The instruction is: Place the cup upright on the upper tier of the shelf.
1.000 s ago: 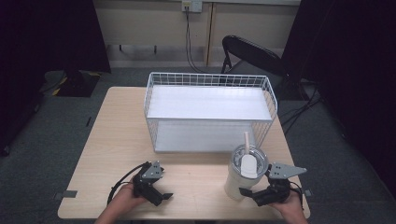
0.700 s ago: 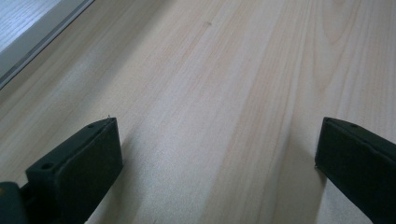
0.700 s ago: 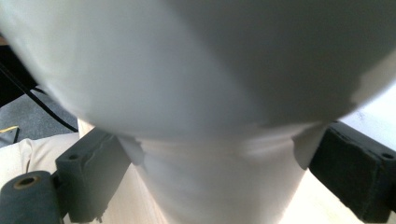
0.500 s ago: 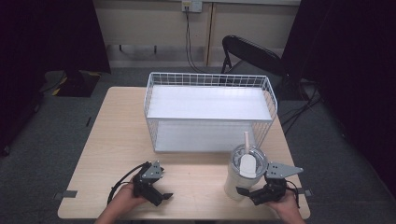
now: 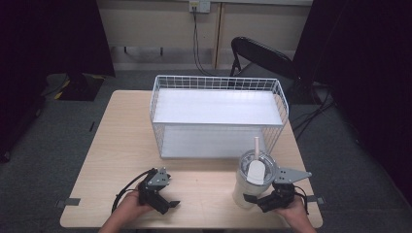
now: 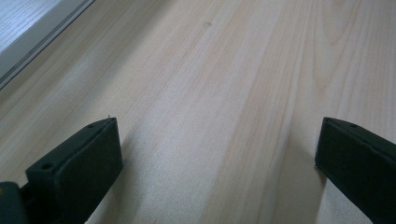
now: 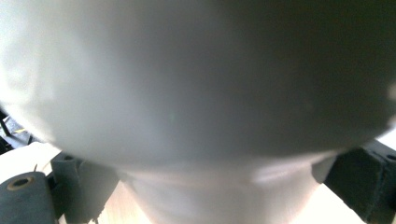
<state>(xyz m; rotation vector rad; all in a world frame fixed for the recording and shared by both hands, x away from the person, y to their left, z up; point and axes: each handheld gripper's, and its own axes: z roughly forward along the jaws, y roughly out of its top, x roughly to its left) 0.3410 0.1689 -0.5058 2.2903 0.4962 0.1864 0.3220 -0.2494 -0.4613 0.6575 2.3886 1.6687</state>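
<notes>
High view: tumbler (image 5: 252, 182) stands at table's (image 5: 121, 145) 5 o'clock, outside basket (image 5: 218, 114). My right gripper (image 5: 265, 200) straddles its base, jaws apart, not yet clenched. Left gripper (image 5: 163, 201) idle, jaws apart, at 7. I judge the lift remains.

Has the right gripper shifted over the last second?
Yes. The right gripper has crept left, toward the tumbler, judged against the table's near-right corner; its jaws now flank the tumbler's base.
</notes>
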